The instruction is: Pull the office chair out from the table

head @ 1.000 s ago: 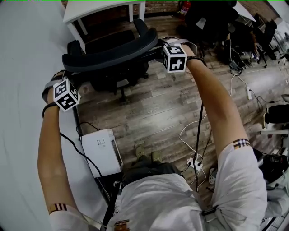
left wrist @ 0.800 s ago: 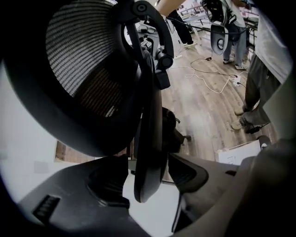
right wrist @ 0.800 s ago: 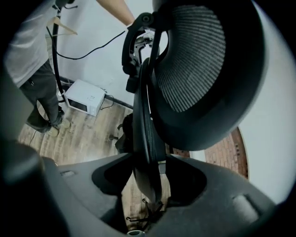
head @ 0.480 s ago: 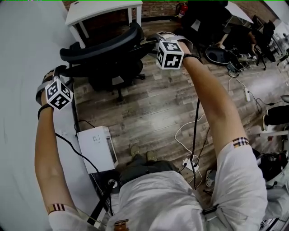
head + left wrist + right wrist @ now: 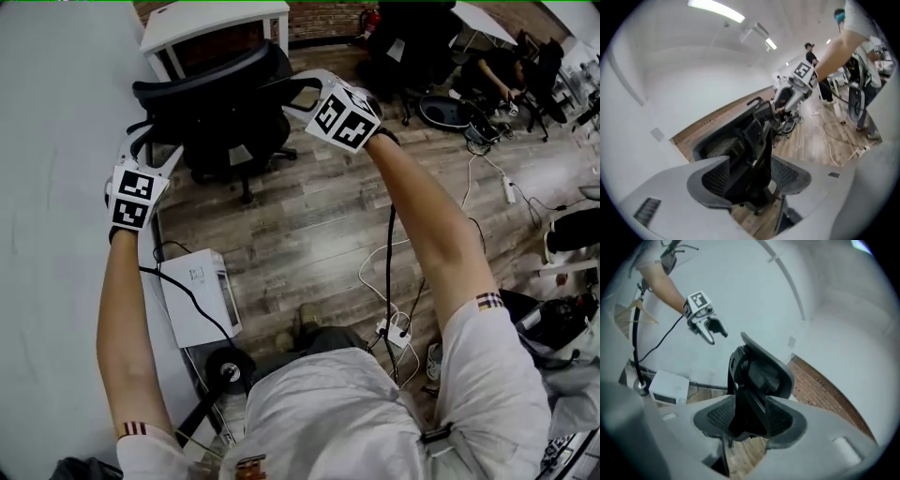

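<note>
The black mesh office chair [image 5: 220, 103] stands on the wood floor beside the white table [image 5: 47, 187], its back toward me. My left gripper [image 5: 152, 145] hangs open just off the left end of the chair's back, touching nothing. My right gripper [image 5: 295, 89] is by the right end of the back, its jaws closing a little with nothing pressed between them. In the left gripper view the chair [image 5: 754, 150] shows beyond the jaws, and the right gripper [image 5: 790, 93] is behind it. In the right gripper view the chair [image 5: 759, 380] stands apart, with the left gripper [image 5: 710, 331] beyond.
A white box [image 5: 197, 295] sits on the floor under the table's edge, with cables [image 5: 384, 272] and a power strip [image 5: 394, 333] near my feet. A second white table [image 5: 216, 19] stands behind the chair. Seated people and other chairs [image 5: 469, 66] fill the back right.
Both grippers were closed on the top rim of the chair's back. They have let go, opened wider and lifted away from it.
</note>
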The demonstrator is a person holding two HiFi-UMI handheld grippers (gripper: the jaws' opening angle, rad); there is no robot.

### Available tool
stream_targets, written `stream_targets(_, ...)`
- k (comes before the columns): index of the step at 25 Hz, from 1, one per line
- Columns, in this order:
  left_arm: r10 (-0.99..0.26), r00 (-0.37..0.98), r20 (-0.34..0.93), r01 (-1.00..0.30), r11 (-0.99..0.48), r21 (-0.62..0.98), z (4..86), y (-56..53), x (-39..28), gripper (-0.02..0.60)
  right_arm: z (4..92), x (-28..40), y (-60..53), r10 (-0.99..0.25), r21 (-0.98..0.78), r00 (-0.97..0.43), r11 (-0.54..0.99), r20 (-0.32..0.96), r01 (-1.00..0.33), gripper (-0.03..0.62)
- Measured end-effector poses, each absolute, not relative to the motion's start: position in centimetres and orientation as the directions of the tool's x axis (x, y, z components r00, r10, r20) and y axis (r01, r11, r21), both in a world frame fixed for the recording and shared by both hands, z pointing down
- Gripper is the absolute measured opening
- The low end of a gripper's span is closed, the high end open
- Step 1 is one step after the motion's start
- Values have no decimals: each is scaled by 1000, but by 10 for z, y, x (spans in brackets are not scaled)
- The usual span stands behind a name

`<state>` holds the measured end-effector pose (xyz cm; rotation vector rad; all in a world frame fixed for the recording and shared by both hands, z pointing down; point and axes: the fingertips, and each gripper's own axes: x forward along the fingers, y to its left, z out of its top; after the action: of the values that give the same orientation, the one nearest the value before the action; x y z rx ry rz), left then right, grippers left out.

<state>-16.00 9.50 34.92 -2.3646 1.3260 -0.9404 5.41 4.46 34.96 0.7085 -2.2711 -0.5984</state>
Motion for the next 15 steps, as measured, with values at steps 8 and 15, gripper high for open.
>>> stream_targets(8,-816,572,81,-804,-578,-142,298,175,-118,250,308,26,139,-659,397,-711,737,245,-547,173)
stream_targets(15,-785,616,-66,-788,-614,-47,272,230,-89,179,287,6,200,-633,275,-765,761,116,-588,126)
